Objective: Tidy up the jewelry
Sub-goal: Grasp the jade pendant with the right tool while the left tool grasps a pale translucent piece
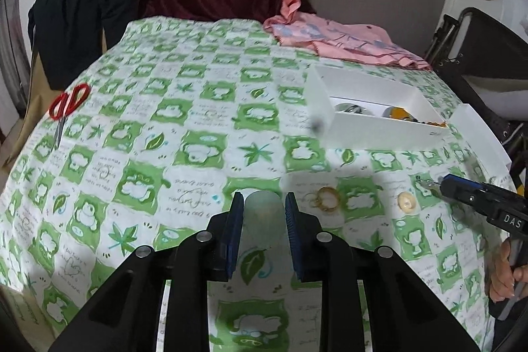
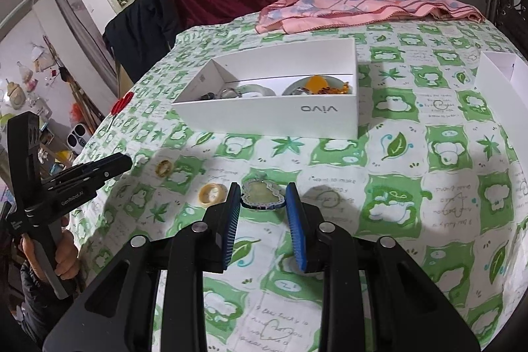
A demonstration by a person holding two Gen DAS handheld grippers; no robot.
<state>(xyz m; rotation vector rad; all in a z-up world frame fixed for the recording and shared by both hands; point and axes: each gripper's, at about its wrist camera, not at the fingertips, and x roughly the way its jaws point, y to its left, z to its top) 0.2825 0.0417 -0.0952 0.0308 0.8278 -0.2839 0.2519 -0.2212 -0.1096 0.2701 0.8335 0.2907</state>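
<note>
In the left wrist view my left gripper (image 1: 263,205) is shut on a pale, frosted, rounded piece (image 1: 264,207) that fills the gap between its blue pads. My right gripper (image 2: 262,197) is shut on a pale green pendant with a silvery beaded rim (image 2: 262,195), just above the tablecloth. On the cloth between the two grippers lie a gold ring (image 1: 326,198) (image 2: 164,169) and a cream ring (image 1: 406,202) (image 2: 211,193). Behind them stands an open white box (image 2: 264,117) (image 1: 363,124) holding bangles and amber beads.
A green-and-white checked cloth (image 2: 396,187) covers the table. A second white box part (image 2: 501,81) sits at the right edge. Red scissors (image 1: 67,104) lie far left and a pink cloth (image 2: 363,2) at the back. A person's hand (image 1: 501,272) holds the right gripper's handle.
</note>
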